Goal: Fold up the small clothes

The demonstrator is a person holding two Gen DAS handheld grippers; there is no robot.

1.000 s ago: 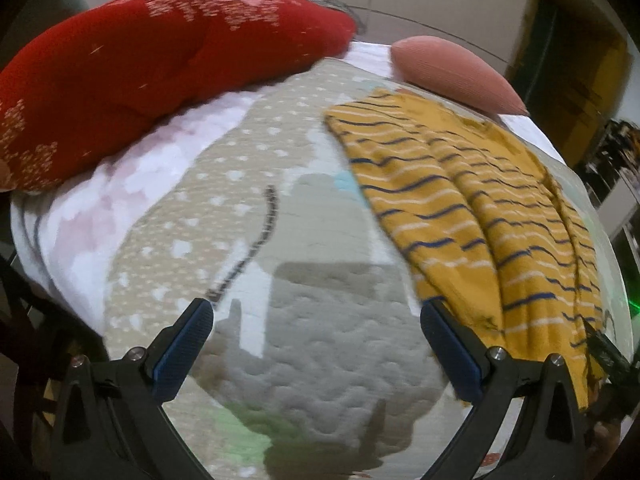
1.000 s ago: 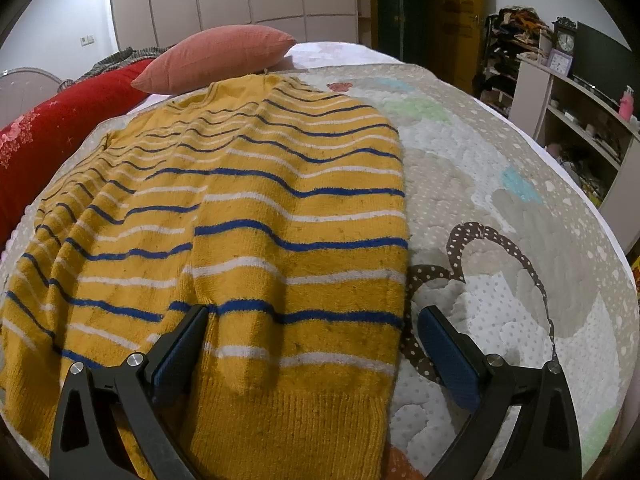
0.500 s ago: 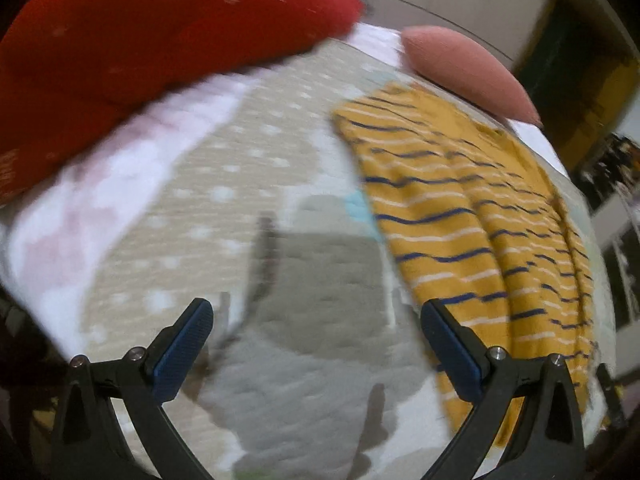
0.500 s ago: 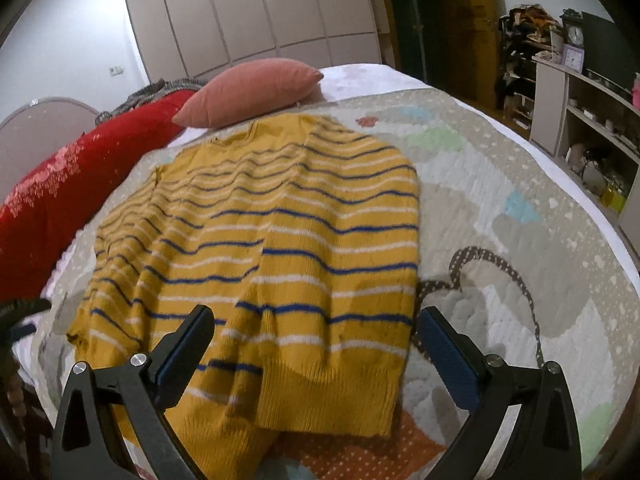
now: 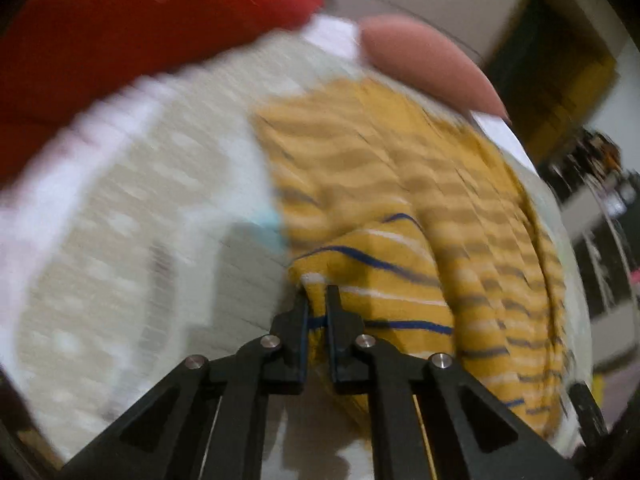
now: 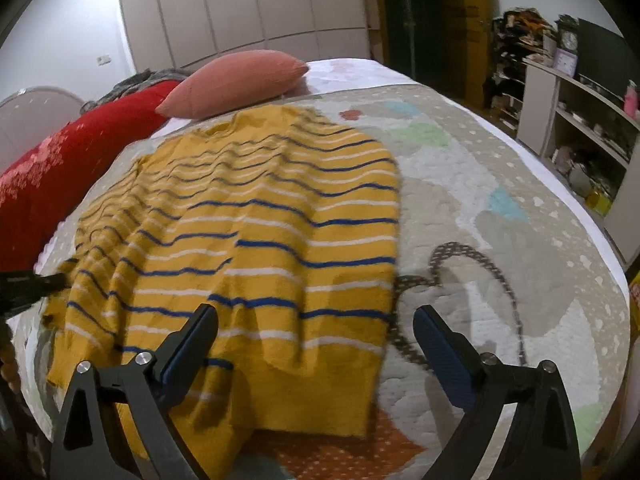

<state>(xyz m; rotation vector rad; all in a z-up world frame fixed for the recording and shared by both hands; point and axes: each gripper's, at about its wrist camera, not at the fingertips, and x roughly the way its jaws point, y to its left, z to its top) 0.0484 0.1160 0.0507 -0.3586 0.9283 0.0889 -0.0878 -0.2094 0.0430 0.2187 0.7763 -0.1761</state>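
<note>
A yellow sweater (image 6: 256, 240) with blue and white stripes lies spread on the quilted bed cover (image 6: 500, 248). My left gripper (image 5: 316, 304) is shut on the sweater's (image 5: 384, 272) left edge and lifts a fold of it; that view is blurred by motion. The left gripper also shows at the left edge of the right wrist view (image 6: 36, 284). My right gripper (image 6: 316, 332) is open and empty, hovering above the sweater's hem near the front of the bed.
A red blanket (image 6: 60, 176) lies along the bed's left side and a pink pillow (image 6: 240, 80) at its head. White shelves (image 6: 576, 128) with clutter stand to the right. Wardrobe doors (image 6: 248, 12) fill the back wall.
My left gripper went from open over the bed cover to shut on the sweater's left edge, pulling up a fold. My right gripper rose and drew back, staying open.
</note>
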